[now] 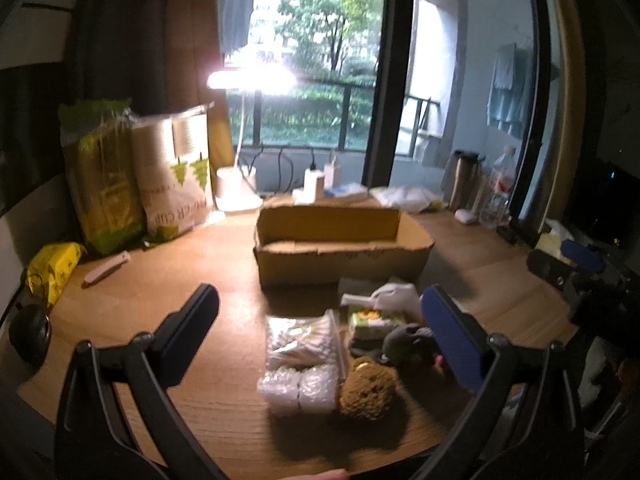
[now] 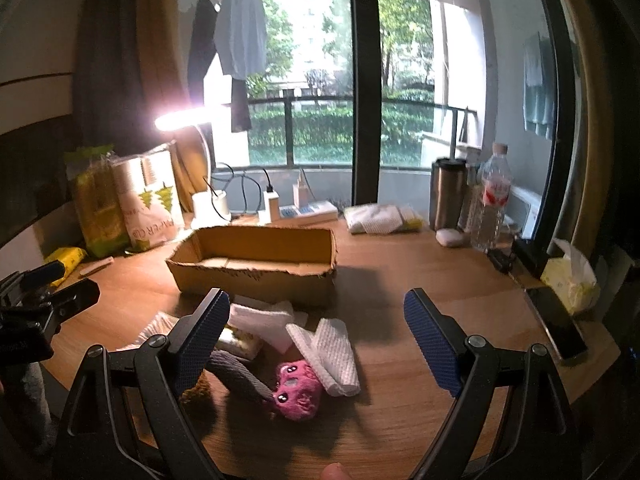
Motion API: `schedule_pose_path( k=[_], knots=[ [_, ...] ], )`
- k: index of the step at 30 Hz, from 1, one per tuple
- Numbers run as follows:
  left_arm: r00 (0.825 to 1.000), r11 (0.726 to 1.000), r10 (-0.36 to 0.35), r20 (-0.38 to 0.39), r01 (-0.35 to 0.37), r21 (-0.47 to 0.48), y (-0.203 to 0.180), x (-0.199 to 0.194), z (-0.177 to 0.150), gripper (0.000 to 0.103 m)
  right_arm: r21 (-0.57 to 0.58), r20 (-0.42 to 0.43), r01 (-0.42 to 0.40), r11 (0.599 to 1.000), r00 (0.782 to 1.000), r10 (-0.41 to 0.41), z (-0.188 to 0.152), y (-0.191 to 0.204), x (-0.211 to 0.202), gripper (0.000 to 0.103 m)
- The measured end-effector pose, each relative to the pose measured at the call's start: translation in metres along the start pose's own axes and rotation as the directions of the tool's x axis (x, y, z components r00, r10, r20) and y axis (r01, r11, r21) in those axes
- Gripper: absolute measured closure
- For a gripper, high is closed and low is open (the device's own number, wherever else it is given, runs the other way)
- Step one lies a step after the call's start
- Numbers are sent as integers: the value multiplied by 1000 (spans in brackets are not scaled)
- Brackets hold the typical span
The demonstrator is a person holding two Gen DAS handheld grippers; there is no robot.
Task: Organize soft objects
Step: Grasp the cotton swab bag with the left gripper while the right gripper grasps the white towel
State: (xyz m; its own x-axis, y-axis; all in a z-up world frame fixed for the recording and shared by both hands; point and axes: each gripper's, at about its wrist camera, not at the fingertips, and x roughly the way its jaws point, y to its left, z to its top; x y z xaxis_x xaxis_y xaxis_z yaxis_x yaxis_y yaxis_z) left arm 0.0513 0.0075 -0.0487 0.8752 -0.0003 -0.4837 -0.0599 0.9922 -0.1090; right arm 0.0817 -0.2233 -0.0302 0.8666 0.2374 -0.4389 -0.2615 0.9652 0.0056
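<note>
L gripper is spread wide, nothing between its jaws — it hangs over the near part of the wooden table. Just ahead of it: a clear bag of white bits, bubble-wrap packs in front of that, a brown sponge beside them, and a grey plush near the R finger pad.

R gripper is likewise released, empty, above the same pile. Under it sit a pink plush, a grey cloth touching it, and a white textured cloth w/ more white cloths behind.

Beyond the pile — an open cardboard box, nothing seen inside. Further back: lamp, water bottle, steel tumbler.
</note>
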Motion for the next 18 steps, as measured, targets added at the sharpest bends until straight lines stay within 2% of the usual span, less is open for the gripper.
schedule_pose_path(
  k=[9,15,18],
  knots=[
    [988,999,25,-153,-29,-24,7,54,-10,1,35,-95,9,999,995,-6,-10,-17,43,12],
    [967,998,47,-251,-53,-16,8,90,-17,1,54,-172,2,999,985,8,-18,-28,74,12],
    [949,998,57,-309,-62,-6,9,110,-21,1,68,-219,-7,998,975,22,-24,-34,91,12]
  ],
)
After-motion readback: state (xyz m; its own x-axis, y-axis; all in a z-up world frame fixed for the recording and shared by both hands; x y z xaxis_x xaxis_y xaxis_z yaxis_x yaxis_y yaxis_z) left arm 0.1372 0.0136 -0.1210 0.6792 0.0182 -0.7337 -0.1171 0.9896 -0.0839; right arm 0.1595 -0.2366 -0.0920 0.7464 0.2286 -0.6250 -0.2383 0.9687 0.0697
